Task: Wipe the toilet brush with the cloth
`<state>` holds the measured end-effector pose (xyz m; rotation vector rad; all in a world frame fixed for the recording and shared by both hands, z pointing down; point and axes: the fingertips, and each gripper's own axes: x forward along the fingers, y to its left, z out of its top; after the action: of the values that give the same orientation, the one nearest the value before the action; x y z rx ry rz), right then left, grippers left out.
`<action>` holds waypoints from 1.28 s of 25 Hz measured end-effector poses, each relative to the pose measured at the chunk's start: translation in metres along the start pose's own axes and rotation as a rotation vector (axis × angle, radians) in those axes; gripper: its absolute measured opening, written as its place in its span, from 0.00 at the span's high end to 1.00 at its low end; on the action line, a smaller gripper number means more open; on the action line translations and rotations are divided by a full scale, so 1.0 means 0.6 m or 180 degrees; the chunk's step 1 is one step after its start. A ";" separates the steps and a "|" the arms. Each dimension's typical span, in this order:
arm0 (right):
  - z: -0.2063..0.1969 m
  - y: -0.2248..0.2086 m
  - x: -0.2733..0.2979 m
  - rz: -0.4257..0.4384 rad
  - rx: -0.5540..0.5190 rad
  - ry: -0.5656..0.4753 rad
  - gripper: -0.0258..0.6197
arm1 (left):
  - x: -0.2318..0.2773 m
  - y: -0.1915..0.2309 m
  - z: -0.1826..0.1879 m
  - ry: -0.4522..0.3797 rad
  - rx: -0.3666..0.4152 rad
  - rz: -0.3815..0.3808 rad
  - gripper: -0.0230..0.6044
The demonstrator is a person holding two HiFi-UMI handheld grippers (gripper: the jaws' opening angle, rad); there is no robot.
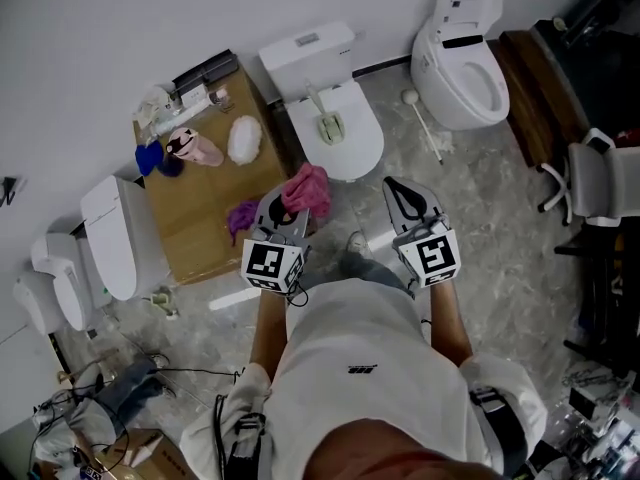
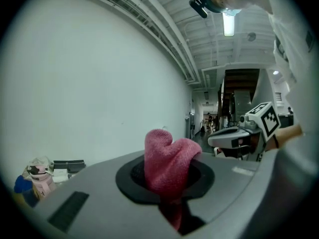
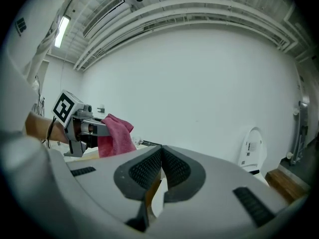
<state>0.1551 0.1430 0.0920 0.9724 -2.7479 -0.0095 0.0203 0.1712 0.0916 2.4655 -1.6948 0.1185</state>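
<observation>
A pink terry cloth [image 1: 308, 190] is bunched up and clamped in the jaws of the left gripper [image 1: 290, 208]. Its loose folds stand up above the jaws and a strip hangs below them, in the air just in front of the white toilet [image 1: 362, 153]. A pale, long-handled toilet brush [image 1: 328, 123] with a flat greenish head lies on that toilet's closed lid, handle towards the tank, apart from the cloth.

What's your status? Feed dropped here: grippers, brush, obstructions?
Left gripper shut on pink cloth. Right gripper shut, empty. Brush-like tool lies on closed toilet lid ahead, untouched. Path looks clear.
</observation>
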 end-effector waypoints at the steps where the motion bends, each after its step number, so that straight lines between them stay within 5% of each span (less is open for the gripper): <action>1: -0.005 -0.014 0.009 0.0035 0.0000 0.0018 0.96 | 0.014 0.003 -0.002 0.0008 -0.0019 0.0030 0.87; 13: -0.089 -0.098 0.123 0.0350 0.0053 0.0200 0.96 | 0.124 0.069 -0.067 0.0015 -0.0172 0.0274 0.87; 32: -0.272 -0.146 0.385 0.0651 -0.0002 0.0602 0.96 | 0.305 0.253 -0.257 0.0333 -0.0658 0.0378 0.87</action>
<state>0.0697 -0.0577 0.2923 0.6510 -2.6565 0.1099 -0.0530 -0.0251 0.2821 2.1735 -1.7150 0.0794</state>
